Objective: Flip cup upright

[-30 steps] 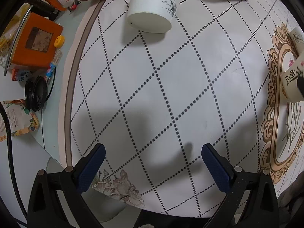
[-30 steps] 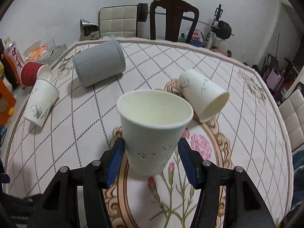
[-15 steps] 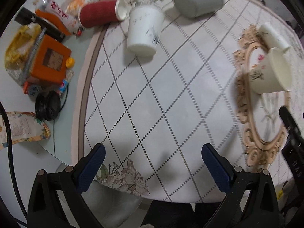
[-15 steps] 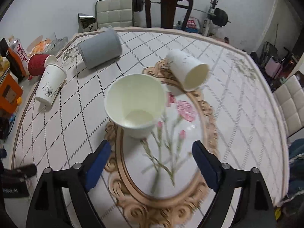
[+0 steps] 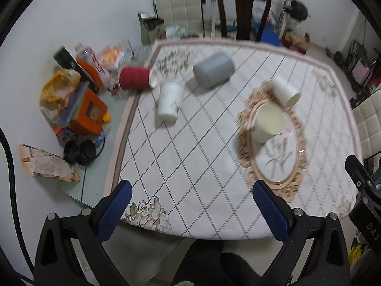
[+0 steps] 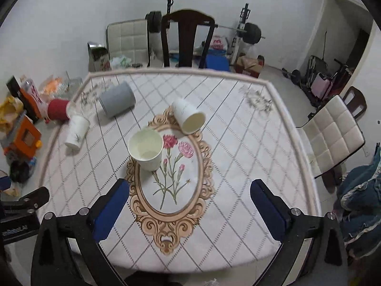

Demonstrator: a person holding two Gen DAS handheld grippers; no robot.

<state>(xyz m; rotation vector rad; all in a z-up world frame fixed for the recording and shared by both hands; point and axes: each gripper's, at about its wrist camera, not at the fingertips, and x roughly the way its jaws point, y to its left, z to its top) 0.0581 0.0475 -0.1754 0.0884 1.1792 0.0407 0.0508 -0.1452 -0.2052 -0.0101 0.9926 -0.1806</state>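
A white paper cup (image 6: 146, 149) stands upright, mouth up, on the oval flower medallion of the tablecloth; it also shows in the left wrist view (image 5: 268, 121). A second white cup (image 6: 188, 115) lies on its side just behind it. A white cup (image 6: 76, 131) stands mouth down at the left. A grey cup (image 6: 116, 101) and a red cup (image 6: 58, 109) lie on their sides at the far left. My right gripper (image 6: 189, 206) is open and empty, well back from the upright cup. My left gripper (image 5: 190, 211) is open and empty over the table's near edge.
The table (image 6: 238, 143) has a diamond-patterned cloth. A dark wooden chair (image 6: 187, 38) and a padded chair (image 6: 333, 138) stand around it. Boxes, bags and headphones (image 5: 78, 151) lie on the glass surface at the left.
My right gripper opened, let go of the upright cup and drew back toward the near edge. My left gripper pulled back and tilted up, so more of the table shows.
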